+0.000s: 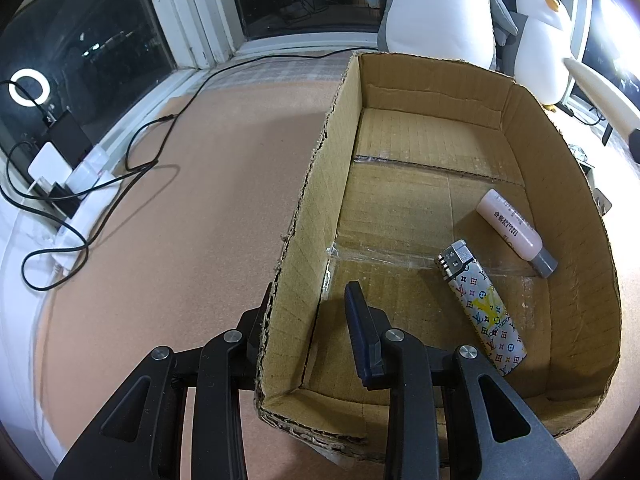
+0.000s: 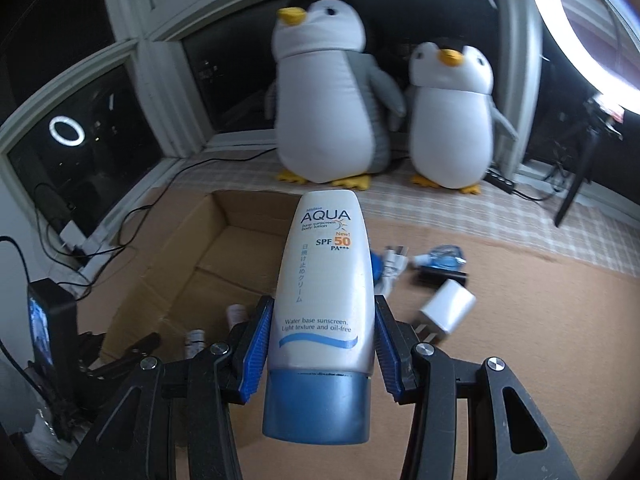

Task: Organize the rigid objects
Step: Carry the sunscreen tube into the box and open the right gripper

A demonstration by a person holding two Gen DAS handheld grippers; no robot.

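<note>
While the left gripper (image 1: pixel 308 300) clamps the cardboard box (image 1: pixel 560 148) wall, two things lie inside: one lighter (image 1: pixel 486 308) and one pink bottle (image 1: pixel 516 230). Right gripper (image 2: pixel 322 330) squeezes one sunscreen tube (image 2: pixel 324 280) held over the table, and two plush penguins (image 2: pixel 328 96) sit behind.

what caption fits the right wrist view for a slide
Right gripper shut on a white sunscreen tube with blue cap, raised above an open brown cardboard box, two plush penguins behind.

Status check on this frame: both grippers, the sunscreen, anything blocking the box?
Left gripper shut on box wall. Right gripper shut on sunscreen tube, off the table. Lighter and small bottle in box; nothing blocking.
</note>
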